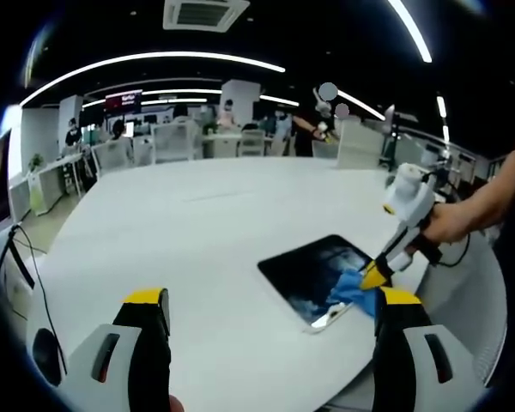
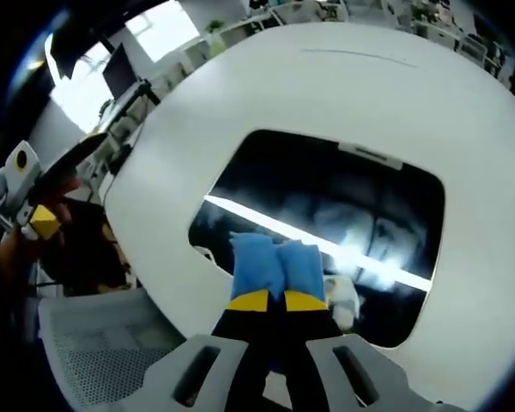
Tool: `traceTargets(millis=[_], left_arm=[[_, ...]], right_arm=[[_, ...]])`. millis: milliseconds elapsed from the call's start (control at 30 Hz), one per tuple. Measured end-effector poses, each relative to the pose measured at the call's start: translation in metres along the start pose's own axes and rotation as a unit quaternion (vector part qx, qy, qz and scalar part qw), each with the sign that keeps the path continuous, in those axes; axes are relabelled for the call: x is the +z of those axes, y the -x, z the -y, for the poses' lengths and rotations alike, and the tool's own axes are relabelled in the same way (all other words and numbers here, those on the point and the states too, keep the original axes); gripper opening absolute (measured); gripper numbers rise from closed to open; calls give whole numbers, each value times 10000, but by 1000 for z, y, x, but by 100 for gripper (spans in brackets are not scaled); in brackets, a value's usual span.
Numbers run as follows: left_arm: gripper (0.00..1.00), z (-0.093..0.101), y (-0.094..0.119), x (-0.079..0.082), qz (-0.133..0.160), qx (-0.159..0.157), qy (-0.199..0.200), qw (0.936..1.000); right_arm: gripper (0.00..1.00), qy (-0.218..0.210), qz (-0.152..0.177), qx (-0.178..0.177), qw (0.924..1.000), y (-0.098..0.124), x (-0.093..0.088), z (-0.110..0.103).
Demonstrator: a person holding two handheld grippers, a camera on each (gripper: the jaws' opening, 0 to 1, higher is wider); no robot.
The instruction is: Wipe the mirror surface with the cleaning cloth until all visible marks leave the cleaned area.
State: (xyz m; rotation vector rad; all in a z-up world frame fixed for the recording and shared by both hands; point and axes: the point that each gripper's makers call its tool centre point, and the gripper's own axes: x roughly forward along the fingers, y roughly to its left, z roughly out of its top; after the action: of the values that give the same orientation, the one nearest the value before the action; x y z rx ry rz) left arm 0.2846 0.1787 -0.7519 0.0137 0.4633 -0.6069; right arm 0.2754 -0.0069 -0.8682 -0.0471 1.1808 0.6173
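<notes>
Right gripper (image 2: 275,300): its yellow-tipped fingers (image 2: 250,299) are pressed together on a folded blue cleaning cloth (image 2: 277,264), which sticks out just ahead of the tips and lies against the mirror (image 2: 386,197). The mirror is a dark rounded rectangle lying flat on the white table (image 2: 266,86); it extends forward of the fingertips and reflects a bright ceiling light strip, with pale hazy smears on the glass just beyond and to the side of the cloth. Left gripper (image 1: 266,309): its fingers (image 1: 146,300) are spread wide apart with nothing between them, held above the table (image 1: 189,215). Ahead and toward the right finger lies the mirror (image 1: 313,268), with the cloth (image 1: 354,292) on its near corner, pinched by the right gripper (image 1: 376,275), which a person's hand (image 1: 451,225) holds. Beyond the table, in the left gripper view, stand chairs (image 1: 176,142), desks and several people in an open office.
</notes>
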Motion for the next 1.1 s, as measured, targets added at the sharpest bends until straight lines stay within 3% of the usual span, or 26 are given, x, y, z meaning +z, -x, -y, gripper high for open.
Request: traceTargets(millis=[367,1100], left_arm=[[99,0,0,0,11,22,40,10000],[99,8,-4,4,-3,-82,-33,10000]], right_arm=[[0,41,74,-89,9999,-4,16,12],[0,123,230,-432,9987,-26,87,45]])
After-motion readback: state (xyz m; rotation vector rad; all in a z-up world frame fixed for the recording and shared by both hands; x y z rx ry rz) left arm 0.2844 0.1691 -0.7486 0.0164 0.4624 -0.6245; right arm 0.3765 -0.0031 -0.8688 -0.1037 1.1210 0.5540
